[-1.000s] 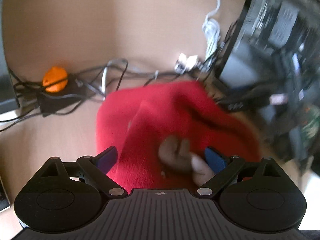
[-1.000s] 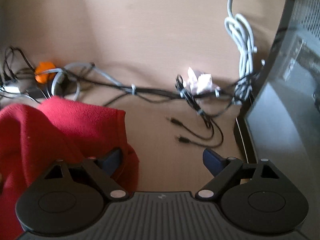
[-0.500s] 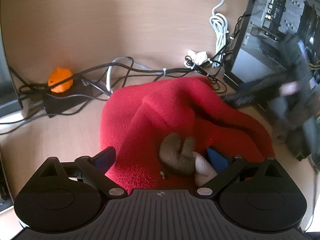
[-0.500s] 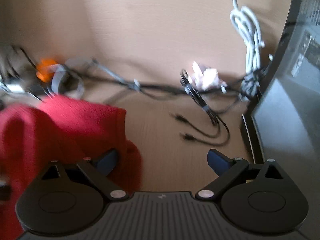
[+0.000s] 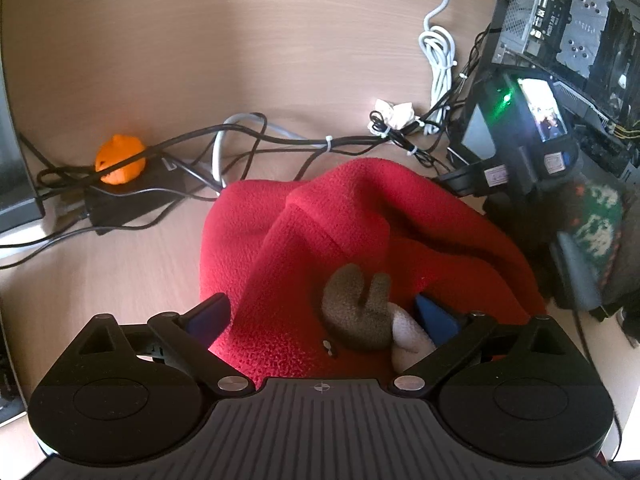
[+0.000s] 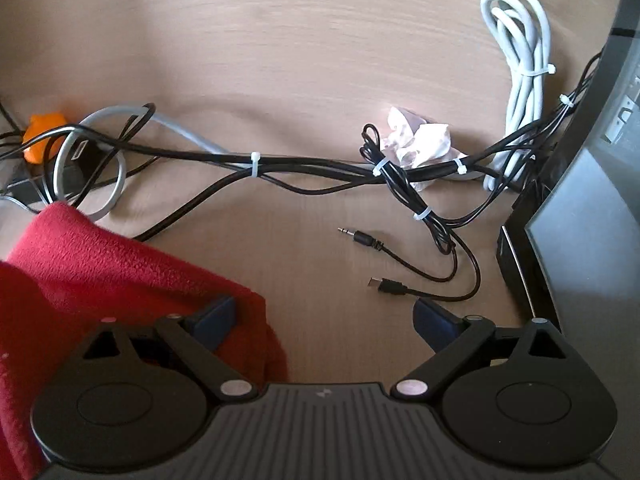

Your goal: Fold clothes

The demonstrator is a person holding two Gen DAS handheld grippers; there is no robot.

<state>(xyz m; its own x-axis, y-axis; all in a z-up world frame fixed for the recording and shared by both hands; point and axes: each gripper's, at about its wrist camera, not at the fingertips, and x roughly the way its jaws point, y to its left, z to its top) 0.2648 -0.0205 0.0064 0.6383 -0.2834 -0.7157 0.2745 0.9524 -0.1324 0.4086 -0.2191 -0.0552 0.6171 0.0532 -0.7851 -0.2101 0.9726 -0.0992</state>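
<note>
Red fleece bunched on the desk, both my claws wide, cables close by

Left wrist view: my left gripper stands wide open over the red fleece garment, which lies heaped with its brown patch between the blue fingers; I can't tell whether the pads touch cloth, and nothing looks pinched. Behind the fleece run the black cables; closing blind, I might drag a cord along with the fold. Right wrist view: my right gripper has just been opening and stands wide, its left finger at the fleece's edge, bare wooden desk between the jaws. The loose audio plug, right of the fleece, could snag if I sweep sideways
</note>
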